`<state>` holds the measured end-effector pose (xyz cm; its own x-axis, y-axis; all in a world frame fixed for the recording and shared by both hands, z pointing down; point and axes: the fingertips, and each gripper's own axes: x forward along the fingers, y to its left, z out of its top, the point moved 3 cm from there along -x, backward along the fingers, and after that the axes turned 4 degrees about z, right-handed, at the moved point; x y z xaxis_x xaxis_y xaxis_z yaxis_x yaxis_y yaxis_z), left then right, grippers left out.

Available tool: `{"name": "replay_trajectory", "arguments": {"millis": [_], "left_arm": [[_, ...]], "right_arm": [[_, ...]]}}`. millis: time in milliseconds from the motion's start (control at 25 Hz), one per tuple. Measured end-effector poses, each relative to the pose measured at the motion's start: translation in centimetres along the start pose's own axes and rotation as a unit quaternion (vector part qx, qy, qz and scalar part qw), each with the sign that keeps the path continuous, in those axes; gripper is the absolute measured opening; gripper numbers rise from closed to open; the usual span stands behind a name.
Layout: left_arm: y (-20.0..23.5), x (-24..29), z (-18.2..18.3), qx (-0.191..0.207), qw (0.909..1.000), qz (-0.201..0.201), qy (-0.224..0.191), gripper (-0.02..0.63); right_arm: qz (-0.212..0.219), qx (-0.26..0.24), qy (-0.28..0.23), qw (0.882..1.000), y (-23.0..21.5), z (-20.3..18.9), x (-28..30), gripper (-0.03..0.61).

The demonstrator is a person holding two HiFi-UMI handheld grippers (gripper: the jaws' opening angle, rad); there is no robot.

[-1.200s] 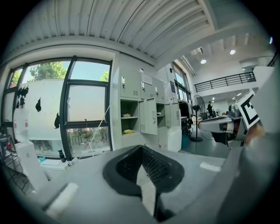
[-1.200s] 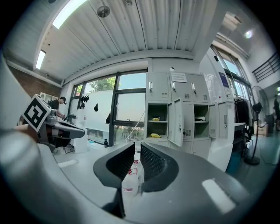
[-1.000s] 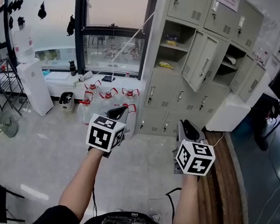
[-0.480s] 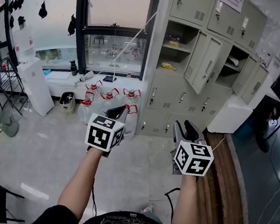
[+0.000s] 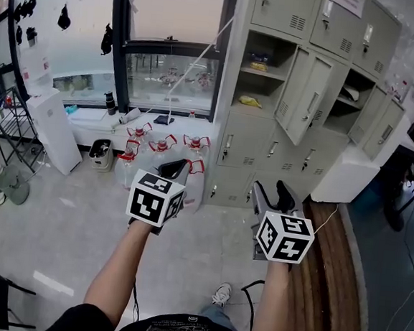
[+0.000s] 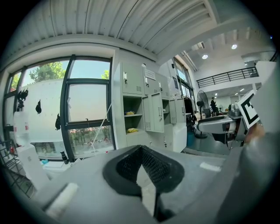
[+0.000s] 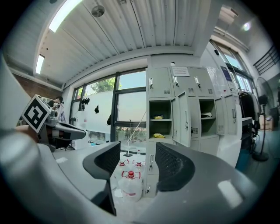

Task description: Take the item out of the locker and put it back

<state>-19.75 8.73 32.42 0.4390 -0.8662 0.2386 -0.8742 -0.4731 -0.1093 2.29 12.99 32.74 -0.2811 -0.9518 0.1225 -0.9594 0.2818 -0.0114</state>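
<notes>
Reading head view as approach step: item (image 5: 250,101) on open locker (image 5: 233,77) shelf, well ahead. Left gripper view: left tongs (image 6: 141,151) pressed together, empty. Right gripper view: right tongs (image 7: 136,157) just been opening, spread, empty. Next I reach in, pinch item.

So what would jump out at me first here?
In the foreground, black-and-white marker cubes ride the shut left hand-held gripper and the empty right hand-held gripper, whose jaws have just been opening. Beyond stand grey lockers, a yellow item in one open compartment, red-capped water jugs on the floor beside them.
</notes>
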Motion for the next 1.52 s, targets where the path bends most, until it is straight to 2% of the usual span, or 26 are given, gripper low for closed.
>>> {"name": "replay_trajectory", "arguments": {"millis": [800,1120,1520], "left_arm": [[-3.0,18.3,5.8,0.018,0.9989,0.040,0.017,0.001],[-4.2,22.9,7.6,0.004,0.9982,0.055,0.022,0.001],[-4.4,25.7,8.1,-0.005,0.9961,0.085,0.023,0.001]], "right_arm": [[0.039,0.004,-0.006,0.999,-15.9,3.0,12.7,0.298],[0.061,0.009,-0.006,0.998,-20.3,3.6,15.9,0.293],[0.095,0.003,-0.002,0.996,-22.9,3.5,18.5,0.291]]}}
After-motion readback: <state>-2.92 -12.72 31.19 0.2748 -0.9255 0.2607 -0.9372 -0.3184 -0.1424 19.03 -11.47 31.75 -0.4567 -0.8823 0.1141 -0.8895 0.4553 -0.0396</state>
